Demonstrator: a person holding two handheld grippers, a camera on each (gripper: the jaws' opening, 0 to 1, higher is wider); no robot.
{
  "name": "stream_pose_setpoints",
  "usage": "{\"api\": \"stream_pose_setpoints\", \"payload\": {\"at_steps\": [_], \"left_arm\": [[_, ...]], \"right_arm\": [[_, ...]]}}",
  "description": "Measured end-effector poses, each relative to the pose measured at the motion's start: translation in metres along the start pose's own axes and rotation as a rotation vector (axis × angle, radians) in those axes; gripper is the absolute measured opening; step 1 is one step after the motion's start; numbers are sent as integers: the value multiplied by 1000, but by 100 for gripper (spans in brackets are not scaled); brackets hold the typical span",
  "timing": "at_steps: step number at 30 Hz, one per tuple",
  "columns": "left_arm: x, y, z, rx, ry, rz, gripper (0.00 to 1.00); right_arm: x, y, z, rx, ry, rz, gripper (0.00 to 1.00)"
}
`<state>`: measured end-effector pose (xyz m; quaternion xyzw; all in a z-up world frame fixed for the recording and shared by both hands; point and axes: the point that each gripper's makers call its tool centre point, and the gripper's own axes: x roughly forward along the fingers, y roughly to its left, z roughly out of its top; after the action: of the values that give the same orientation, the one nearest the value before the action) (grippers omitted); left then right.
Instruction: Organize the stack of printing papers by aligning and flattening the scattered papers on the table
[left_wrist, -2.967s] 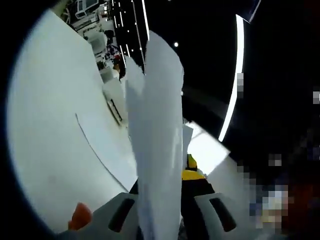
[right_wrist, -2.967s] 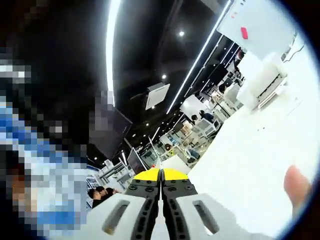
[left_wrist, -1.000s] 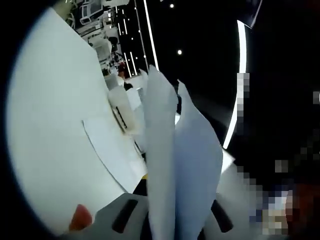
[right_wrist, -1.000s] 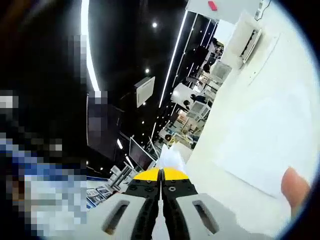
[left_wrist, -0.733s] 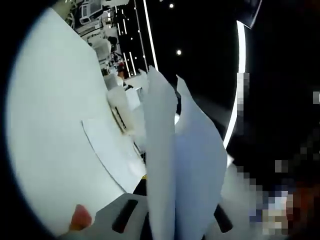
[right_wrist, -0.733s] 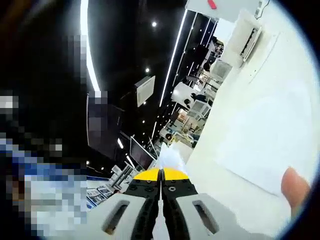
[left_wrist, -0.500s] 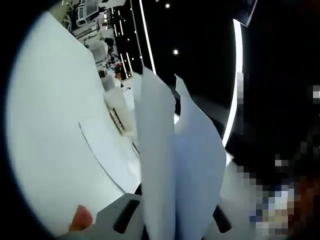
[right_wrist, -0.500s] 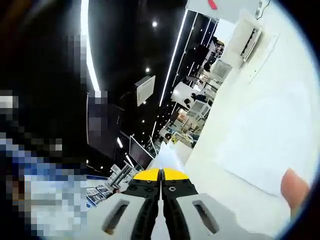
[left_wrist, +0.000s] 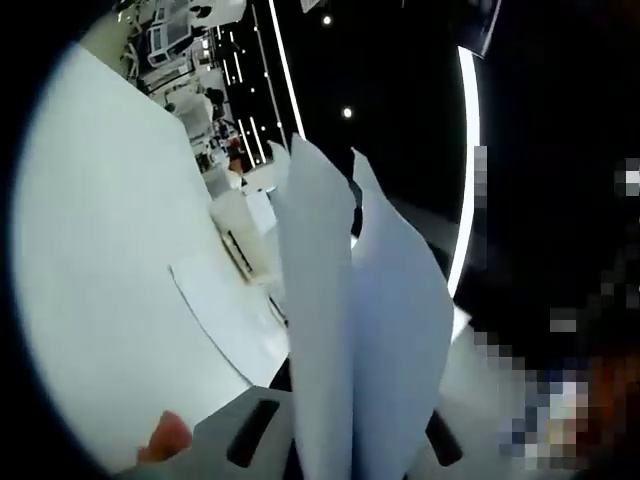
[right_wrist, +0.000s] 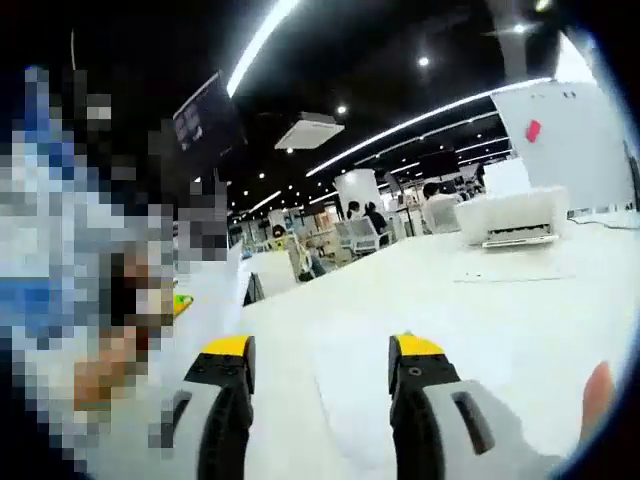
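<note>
White table surface (right_wrist: 520, 320) spans both views, under a dark ceiling crossed by strip lights (right_wrist: 262, 35). Left gripper (left_wrist: 340, 465): jaws clenched on a bundle of paper sheets (left_wrist: 350, 340), which rises from between the jaws and blocks the centre of the left gripper view (the jaw tips are hidden behind it). One more sheet (left_wrist: 225, 315) lies flat on the table beside the bundle, and a white printer (left_wrist: 240, 225) stands just beyond that sheet. Right gripper (right_wrist: 320, 350): jaws released, spread well apart, yellow tips over bare table, grasping nothing. The right gripper view shows the printer (right_wrist: 515, 220) well ahead, with a flat sheet (right_wrist: 505, 275) before it. A fingertip (right_wrist: 597, 395) shows at the lower right edge. Seated people (right_wrist: 365, 222) and more white desks occupy the background.
</note>
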<state>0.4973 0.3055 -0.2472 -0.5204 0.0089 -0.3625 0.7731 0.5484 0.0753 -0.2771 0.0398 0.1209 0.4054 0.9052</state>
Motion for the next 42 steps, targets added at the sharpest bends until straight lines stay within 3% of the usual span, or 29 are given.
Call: {"api": "stream_pose_setpoints", "payload": {"at_steps": [2,3,4,6,9,12,14,17,19,21,23,27,28,31,35,42], "left_arm": [[-7,0,5,14,-10,14,6],[-11,-1,5,19,-16,19,6],[-14,-1,7,21,-23,24,6],[-20,-1,11,22,-41,27,6],[-24,2,15,24,-50,30,6],[-25,3,15,20,-48,32,6],[-26,2,16,22,-44,28,6],[-27,-1,17,24,-40,19,6],[-27,-2,18,24,-36,13,6],[-26,-3,20,26,-34,9,6],[-26,-4,20,29,-30,5,6],[-25,-8,18,31,-27,-2,6],[-25,-9,18,33,-27,-3,6],[-24,-13,19,44,-25,-5,6],[-23,-17,18,49,-23,-8,6],[-23,-17,20,56,-21,-6,6]], "right_arm": [[4,-17,-6,-99,26,-61,67],[8,-20,-9,-136,29,-67,76],[10,-17,-12,-181,24,-48,78],[16,-6,-17,-229,9,27,74],[28,-3,-21,-281,-6,34,75],[38,-5,-28,-301,3,35,82],[45,2,-47,-243,50,91,89],[48,-10,-62,-252,110,55,90],[49,-13,-65,-256,112,52,89],[49,-19,-70,-233,132,39,88],[50,-22,-72,-159,131,44,86],[48,-37,-85,-137,166,10,78],[45,-32,-82,-195,136,22,77],[44,-27,-77,-188,125,29,73],[46,-39,-78,-177,129,21,49],[46,-40,-80,-178,138,27,38]]}}
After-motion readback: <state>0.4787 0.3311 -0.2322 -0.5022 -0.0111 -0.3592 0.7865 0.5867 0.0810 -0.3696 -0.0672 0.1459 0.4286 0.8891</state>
